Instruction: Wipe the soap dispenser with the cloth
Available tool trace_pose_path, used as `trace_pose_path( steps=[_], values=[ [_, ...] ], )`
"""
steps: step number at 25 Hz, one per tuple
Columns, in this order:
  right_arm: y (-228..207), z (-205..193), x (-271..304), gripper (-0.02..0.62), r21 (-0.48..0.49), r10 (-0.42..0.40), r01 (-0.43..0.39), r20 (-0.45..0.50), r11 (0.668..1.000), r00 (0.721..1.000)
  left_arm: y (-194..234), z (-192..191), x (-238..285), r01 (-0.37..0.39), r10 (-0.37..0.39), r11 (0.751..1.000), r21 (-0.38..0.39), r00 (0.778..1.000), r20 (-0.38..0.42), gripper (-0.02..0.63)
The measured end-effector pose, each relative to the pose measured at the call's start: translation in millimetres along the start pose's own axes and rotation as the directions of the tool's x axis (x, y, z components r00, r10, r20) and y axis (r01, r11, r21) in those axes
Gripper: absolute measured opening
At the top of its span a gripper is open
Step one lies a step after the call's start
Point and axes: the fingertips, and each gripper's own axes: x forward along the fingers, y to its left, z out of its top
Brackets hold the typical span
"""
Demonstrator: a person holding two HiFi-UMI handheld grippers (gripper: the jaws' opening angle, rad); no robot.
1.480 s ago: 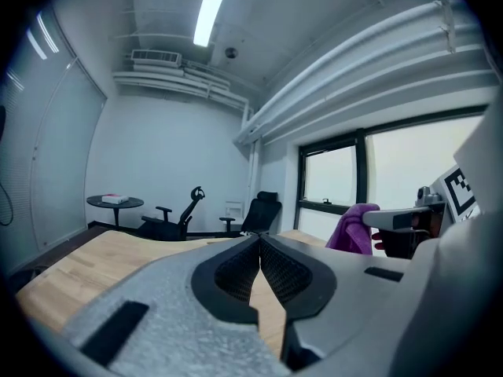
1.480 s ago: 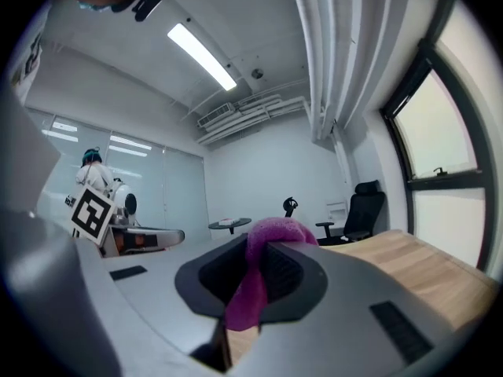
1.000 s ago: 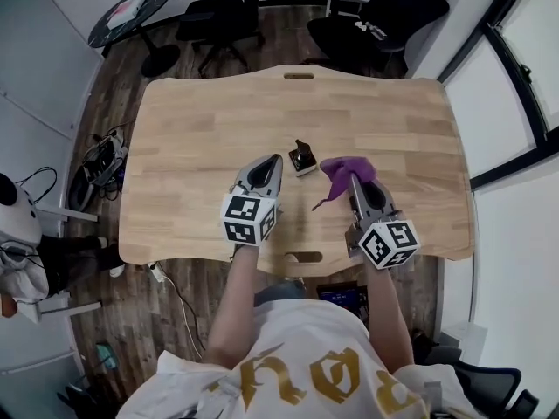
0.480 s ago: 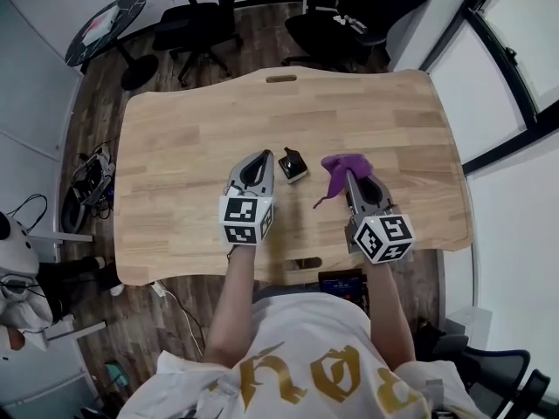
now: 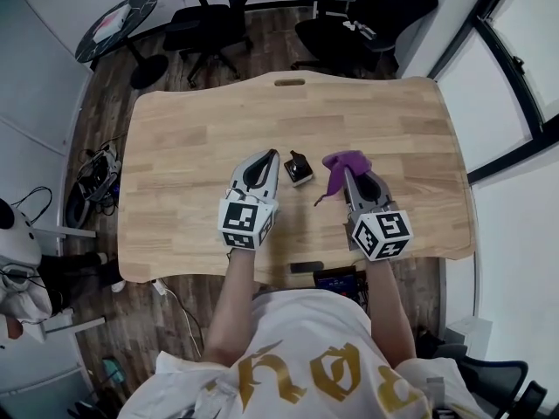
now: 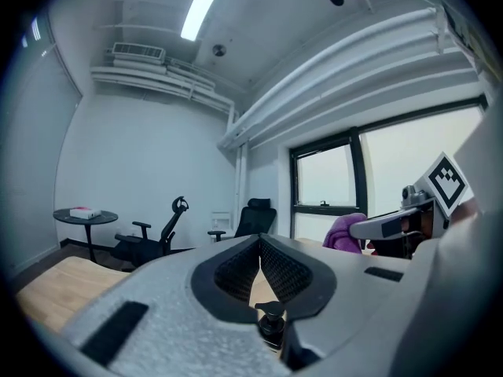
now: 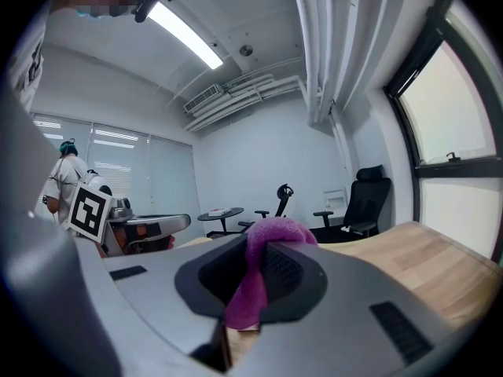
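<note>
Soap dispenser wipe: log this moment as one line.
left claw: shut, empty | right claw: shut on purple cloth | soap dispenser: upright on table, between claws, cloth not touching it | wiping: not started

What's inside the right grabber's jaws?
A purple cloth, pinched in the shut right gripper. It bunches up over the front and dangles below. The squeezed part is hidden between the jaws.

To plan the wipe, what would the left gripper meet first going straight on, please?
Probably the soap dispenser, just ahead and below the shut left gripper; the head view puts it slightly right.
</note>
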Motion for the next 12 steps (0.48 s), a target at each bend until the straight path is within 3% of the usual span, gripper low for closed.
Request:
trace_pose_path(
  steps=[12],
  values=[
    [-11,-19,18,0.037,0.033,0.032,-0.031,-0.022,0.999,0.999,12,-42,17,-0.011,0.007,0.999,-0.045,0.997,-0.082,0.011]
  ],
)
